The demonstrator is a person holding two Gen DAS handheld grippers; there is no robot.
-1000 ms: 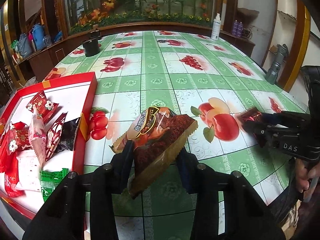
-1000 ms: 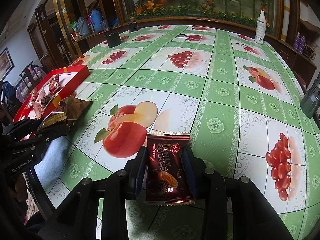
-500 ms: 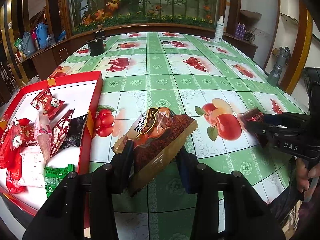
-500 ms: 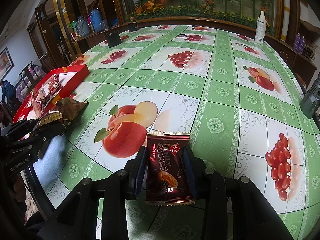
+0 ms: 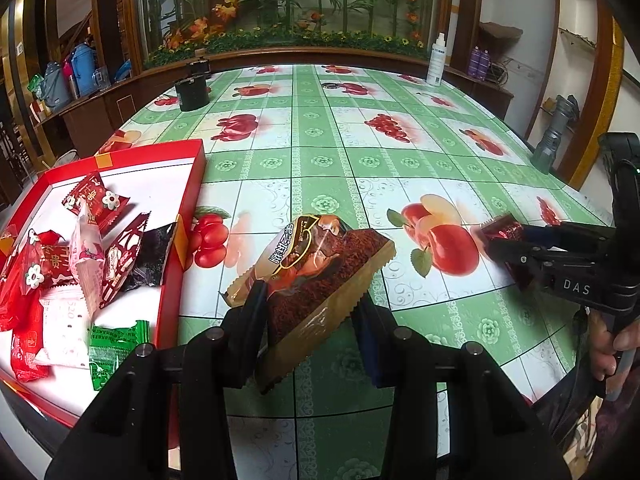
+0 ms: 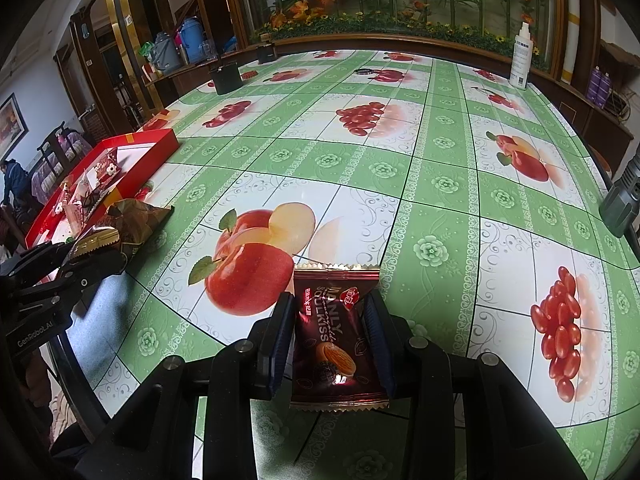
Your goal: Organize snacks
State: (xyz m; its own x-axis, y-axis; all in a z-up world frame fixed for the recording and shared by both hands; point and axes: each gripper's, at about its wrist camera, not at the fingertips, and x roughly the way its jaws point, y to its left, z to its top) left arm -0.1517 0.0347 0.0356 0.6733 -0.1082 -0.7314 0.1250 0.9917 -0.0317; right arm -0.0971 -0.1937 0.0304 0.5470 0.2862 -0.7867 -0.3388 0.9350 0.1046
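Observation:
My left gripper is shut on a brown-and-gold snack packet and holds it tilted above the table, just right of the red tray. The tray holds several wrapped snacks. My right gripper is shut on a dark red almond chocolate packet, held low over the table near the printed apple. The right gripper also shows in the left wrist view with the red packet. The left gripper shows at the left of the right wrist view, with the red tray behind it.
The table has a green fruit-print cloth. A black pot stands at the far left, a white spray bottle at the far right edge. A grey flashlight sits off the table's right side. The near table edge is close below both grippers.
The left gripper has moved a little right of and away from the tray with its packet, showing more of the tray. The right gripper has stayed still with its packet.

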